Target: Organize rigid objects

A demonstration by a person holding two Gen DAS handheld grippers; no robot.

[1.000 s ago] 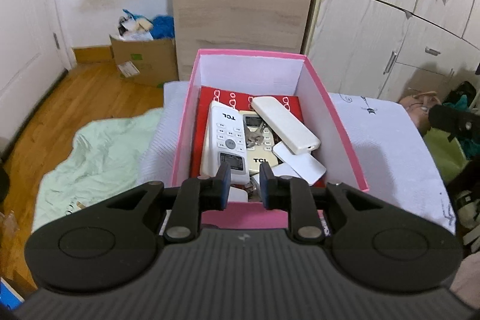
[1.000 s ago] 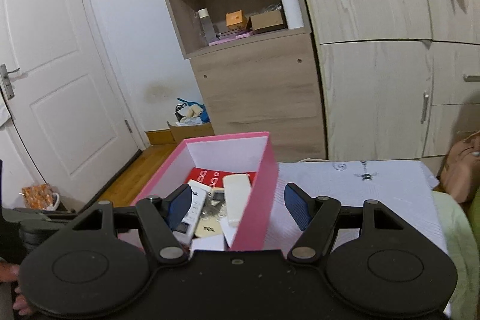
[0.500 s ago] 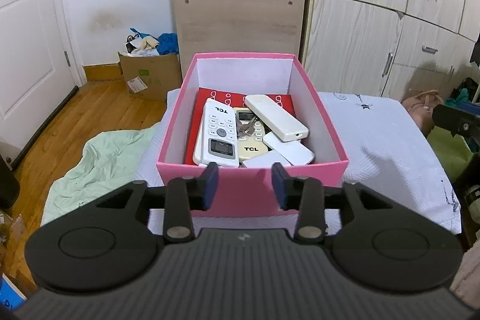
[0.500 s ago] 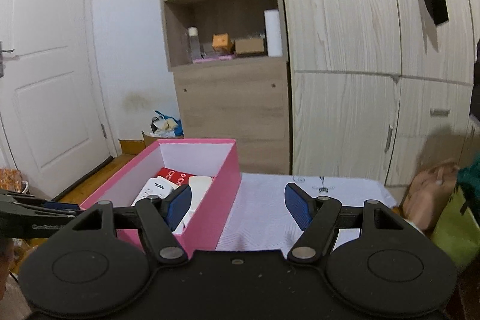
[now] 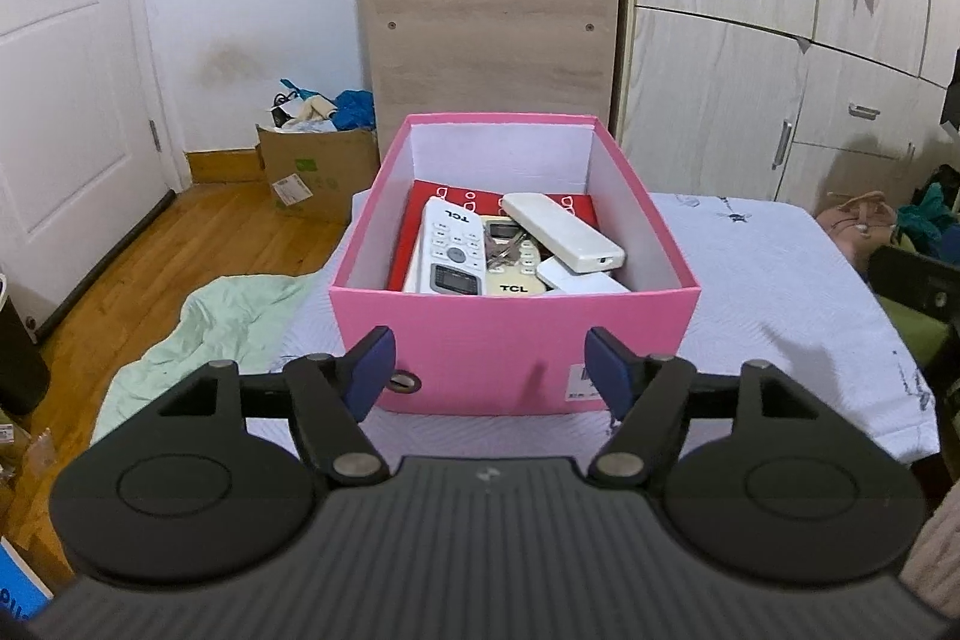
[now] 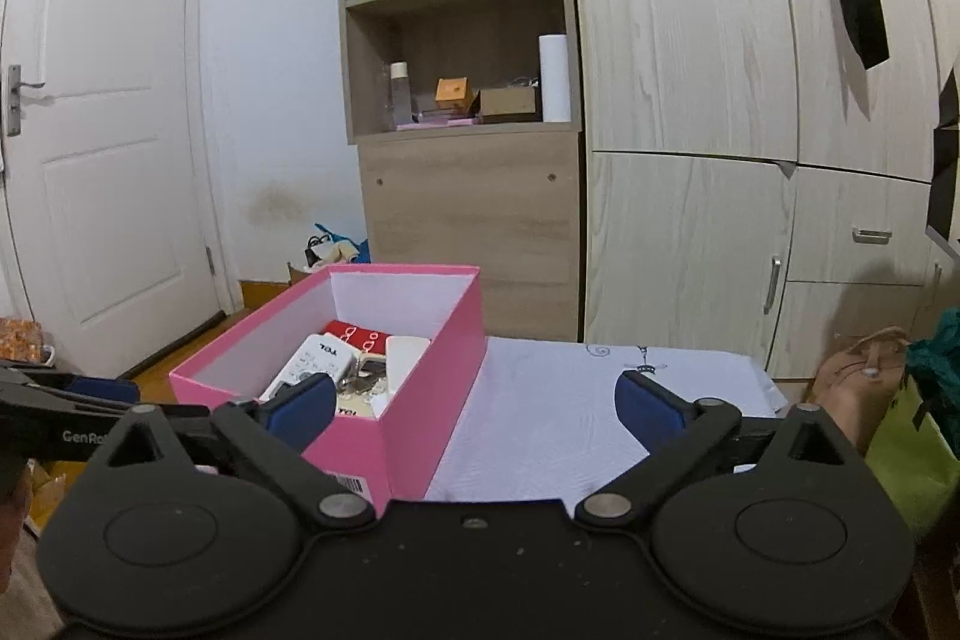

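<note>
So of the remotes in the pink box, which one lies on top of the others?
The plain white remote with no visible buttons: it lies slanted across the others. The white TCL remote and the cream TCL remote show keypads and sit lower in the pink box.

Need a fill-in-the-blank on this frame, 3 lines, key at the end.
1. The remotes lie inside a ____ box on the white cloth.
2. The white remote bears the letters ____.
3. The left gripper holds ____; its jaws have just been opening.

Missing words: pink; TCL; nothing
</note>
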